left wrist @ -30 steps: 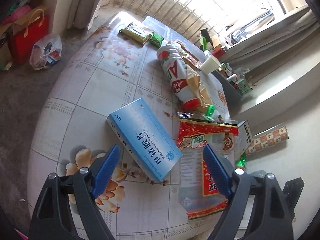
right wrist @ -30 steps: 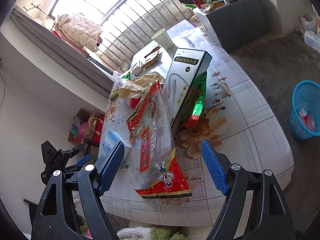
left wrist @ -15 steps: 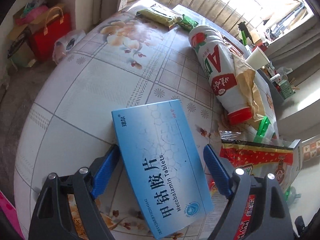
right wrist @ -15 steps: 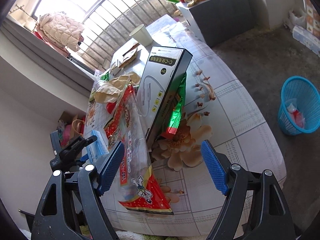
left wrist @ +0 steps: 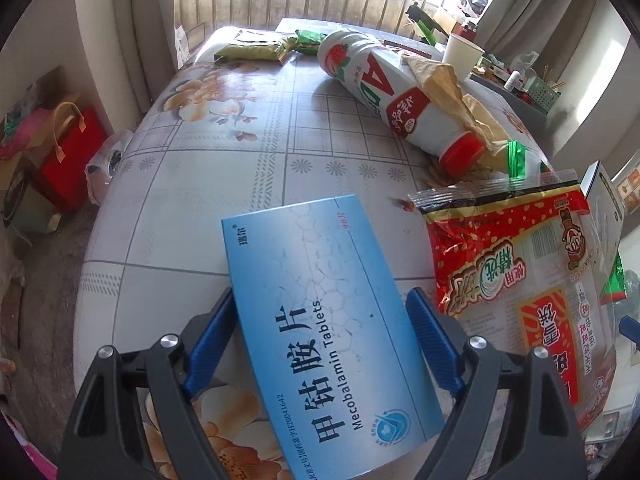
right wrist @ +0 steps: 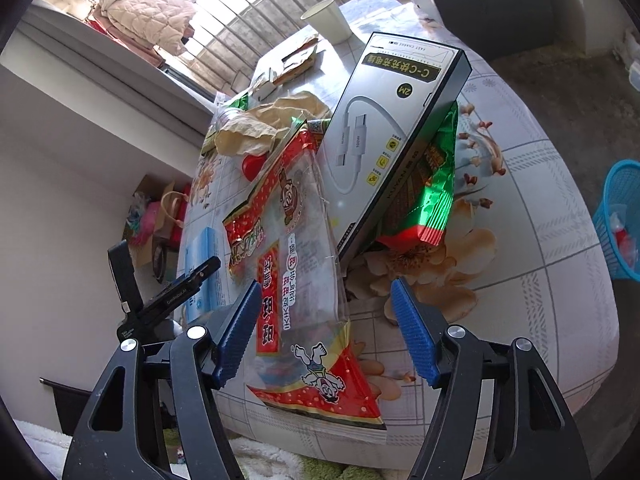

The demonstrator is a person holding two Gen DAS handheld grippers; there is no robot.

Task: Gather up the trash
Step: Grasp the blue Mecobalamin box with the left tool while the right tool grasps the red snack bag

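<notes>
Blue cardboard fills my left view: the tablet box (left wrist: 336, 332) lies flat on the bench (left wrist: 224, 168), and my left tongs (left wrist: 320, 344) straddle it, spread wide, pads just off both long edges, nothing gripped. My right tongs (right wrist: 326, 332) have just been closing, yet they stand open over the near end of the red snack bag (right wrist: 308, 300), pads not pressing it.

The risks, as I read them: the box sits skewed between the left pads, so a squeeze may twist it out or slide it across the glossy floral cloth. The slick, limp bag could slip free, and it tucks under the grey cable box (right wrist: 396, 128), which leans on a green wrapper (right wrist: 428, 184); pulling may topple that.

Farther off lie a white bottle (left wrist: 396, 96), crumpled brown paper (left wrist: 460, 100) and a paper cup (right wrist: 328, 20). A barred window stands beyond the far end, and a blue basket (right wrist: 620, 216) waits on the floor, right.
</notes>
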